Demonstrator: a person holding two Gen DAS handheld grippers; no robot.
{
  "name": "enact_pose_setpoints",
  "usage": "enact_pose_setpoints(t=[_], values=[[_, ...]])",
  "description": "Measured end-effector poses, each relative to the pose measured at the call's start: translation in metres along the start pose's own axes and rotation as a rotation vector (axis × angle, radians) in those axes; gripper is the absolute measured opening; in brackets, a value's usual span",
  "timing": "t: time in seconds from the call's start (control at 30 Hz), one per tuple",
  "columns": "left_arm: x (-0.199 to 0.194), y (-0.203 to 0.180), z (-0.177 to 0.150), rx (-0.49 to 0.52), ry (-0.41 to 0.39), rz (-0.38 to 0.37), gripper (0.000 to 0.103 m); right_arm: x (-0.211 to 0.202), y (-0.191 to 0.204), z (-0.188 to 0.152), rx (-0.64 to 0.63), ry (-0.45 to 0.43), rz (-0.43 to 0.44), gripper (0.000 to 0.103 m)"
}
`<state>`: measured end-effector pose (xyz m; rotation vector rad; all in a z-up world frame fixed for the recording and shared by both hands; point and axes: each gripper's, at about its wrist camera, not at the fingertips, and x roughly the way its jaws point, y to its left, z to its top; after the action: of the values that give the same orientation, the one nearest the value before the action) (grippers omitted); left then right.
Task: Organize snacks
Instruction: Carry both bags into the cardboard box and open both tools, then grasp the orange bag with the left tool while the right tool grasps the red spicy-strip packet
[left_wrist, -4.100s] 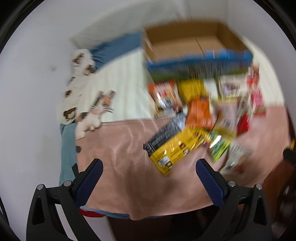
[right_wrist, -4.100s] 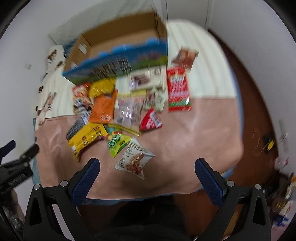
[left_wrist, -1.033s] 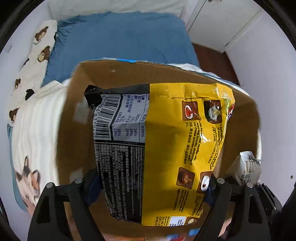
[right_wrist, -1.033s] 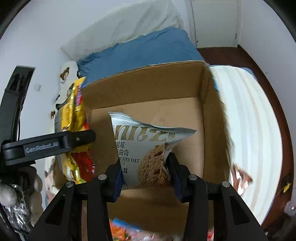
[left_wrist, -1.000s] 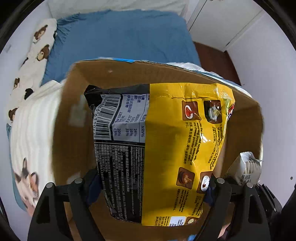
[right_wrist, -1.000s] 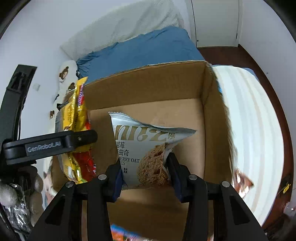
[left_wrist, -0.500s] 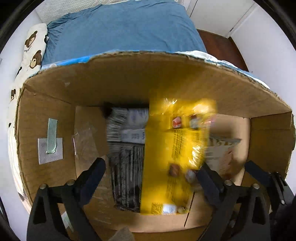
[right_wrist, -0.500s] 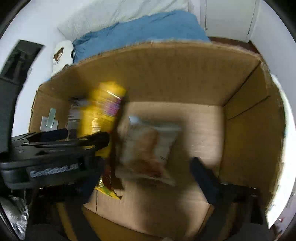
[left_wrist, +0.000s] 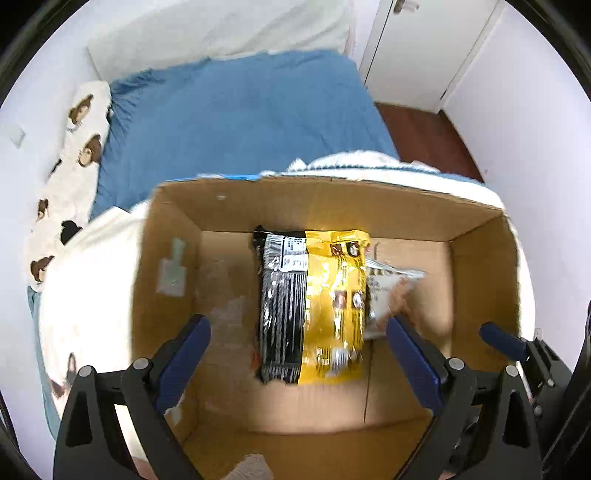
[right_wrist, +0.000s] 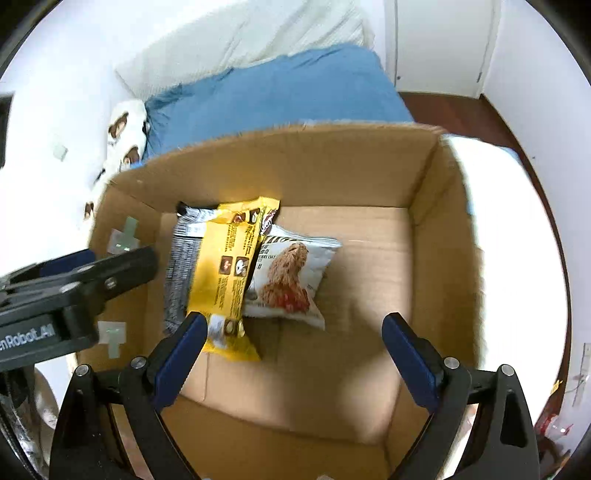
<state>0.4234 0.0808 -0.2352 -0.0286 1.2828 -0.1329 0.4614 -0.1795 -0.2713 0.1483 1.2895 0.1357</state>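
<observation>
An open cardboard box (left_wrist: 332, 199) (right_wrist: 436, 206) stands on the bed. A yellow and black snack packet (left_wrist: 314, 306) (right_wrist: 218, 269) lies on the box floor. A white oat cookie packet (right_wrist: 291, 277) lies beside it on the right, partly under it, and shows in the left wrist view (left_wrist: 388, 291) too. My left gripper (left_wrist: 295, 354) is open and empty above the box. My right gripper (right_wrist: 291, 350) is open and empty above the box, to the right of the left one.
The box sits on a white striped blanket (left_wrist: 88, 288) over a blue sheet (left_wrist: 236, 118). A bear-print pillow (left_wrist: 74, 147) lies at the left. White doors (right_wrist: 439, 40) and dark wood floor (left_wrist: 424, 140) are at the back right.
Both grippers opened and let go of their packets, which dropped onto the box floor. Both grippers have since drawn back and up from the box.
</observation>
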Motion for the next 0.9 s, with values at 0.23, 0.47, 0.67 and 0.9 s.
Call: enact_pose_setpoints(t=[0.23,0.47,0.67,0.9], values=[[-0.077,-0.011,-0.064,0.015,-0.141,0.016,0.098,-0.084,-0.011,-0.057,0.024,-0.110,0.008,0.098],[-0.075,-0.007,-0.170,0.021,-0.099,0.088,0.098,-0.104,-0.035,-0.139,0.093,-0.105,-0.010,0.098],[0.002,-0.001,-0.232,0.027,0.115,0.096,0.098,-0.069,-0.072,-0.194,0.185,-0.021,-0.061,0.098],[0.062,-0.019,-0.240,0.086,0.221,0.144,0.098,-0.021,-0.104,-0.225,0.259,0.056,-0.105,0.089]])
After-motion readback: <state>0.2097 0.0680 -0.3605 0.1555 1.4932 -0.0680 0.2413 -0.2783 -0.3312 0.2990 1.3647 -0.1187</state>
